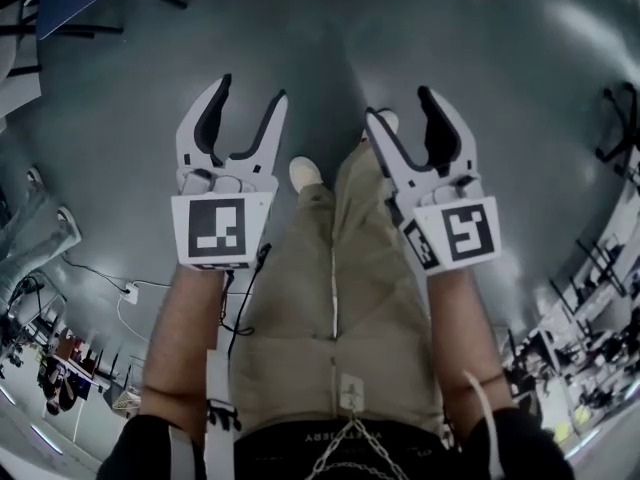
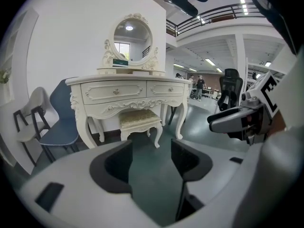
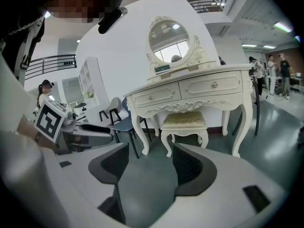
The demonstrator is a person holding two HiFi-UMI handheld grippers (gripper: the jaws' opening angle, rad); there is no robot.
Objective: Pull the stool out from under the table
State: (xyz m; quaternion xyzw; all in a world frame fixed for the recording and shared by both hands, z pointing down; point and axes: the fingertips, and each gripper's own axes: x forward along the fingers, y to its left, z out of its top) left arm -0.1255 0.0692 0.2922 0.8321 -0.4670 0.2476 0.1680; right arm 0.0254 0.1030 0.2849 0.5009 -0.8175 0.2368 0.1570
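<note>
A cream stool [image 2: 139, 120] with a padded seat stands tucked under an ornate cream dressing table [image 2: 124, 92] that carries an oval mirror. The right gripper view shows the same stool [image 3: 184, 122] and table [image 3: 190, 91]. Both lie some way ahead across the grey floor. My left gripper [image 1: 250, 93] and right gripper [image 1: 398, 103] are held side by side in front of the person, jaws spread with nothing between them. The floor shows through the gap of the left gripper [image 2: 151, 151] and of the right gripper [image 3: 149, 163].
Left of the table stand a blue chair [image 2: 59, 122] and a white chair [image 2: 28, 122]. A black office chair [image 2: 230, 91] is on the table's right. People stand far back [image 3: 280, 75]. A cable and socket [image 1: 130, 290] lie on the floor by the person's legs.
</note>
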